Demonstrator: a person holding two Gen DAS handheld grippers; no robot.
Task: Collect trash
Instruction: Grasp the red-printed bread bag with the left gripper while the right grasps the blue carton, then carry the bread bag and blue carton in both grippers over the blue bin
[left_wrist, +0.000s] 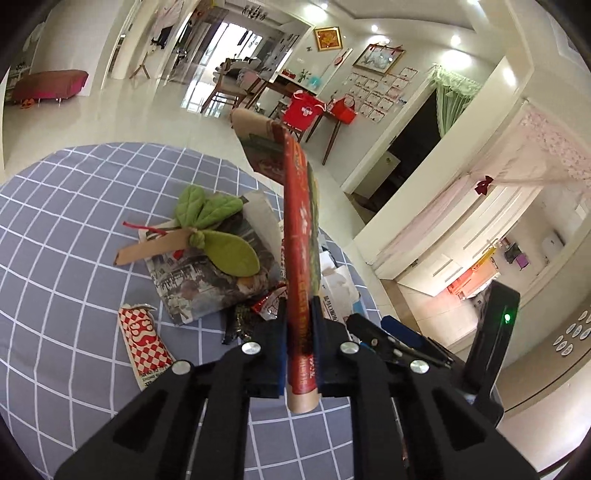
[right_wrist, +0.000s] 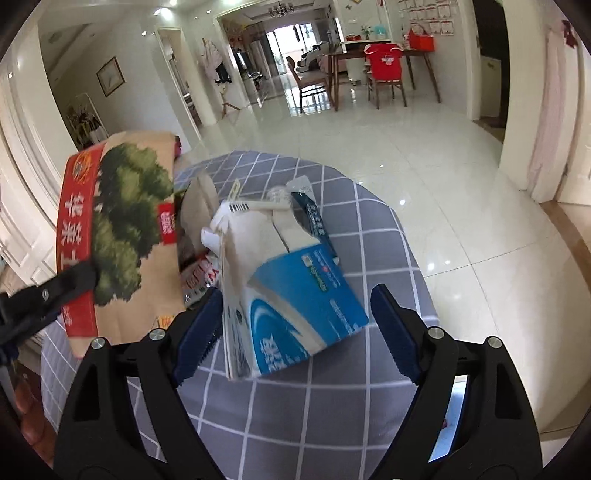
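My left gripper (left_wrist: 298, 325) is shut on a flattened red and brown cardboard box (left_wrist: 301, 236), held edge-on above the table; the same box (right_wrist: 110, 229) shows at the left of the right wrist view, with the left gripper's finger (right_wrist: 70, 280) on it. My right gripper (right_wrist: 291, 332) is open, its jaws on either side of a crushed blue and white carton (right_wrist: 291, 291) lying on the checked tablecloth (right_wrist: 369, 229). The left pad touches the carton; the right pad stands apart from it.
A trash pile lies on the round table (left_wrist: 74, 206): a green felt leaf with a cardboard tag (left_wrist: 218, 236), a printed paper bag (left_wrist: 207, 280), a red-and-white checked wrapper (left_wrist: 142, 339), small wrappers (left_wrist: 269, 302). Glossy tiled floor (right_wrist: 406, 147) and a dining table with chairs (right_wrist: 384, 70) lie beyond.
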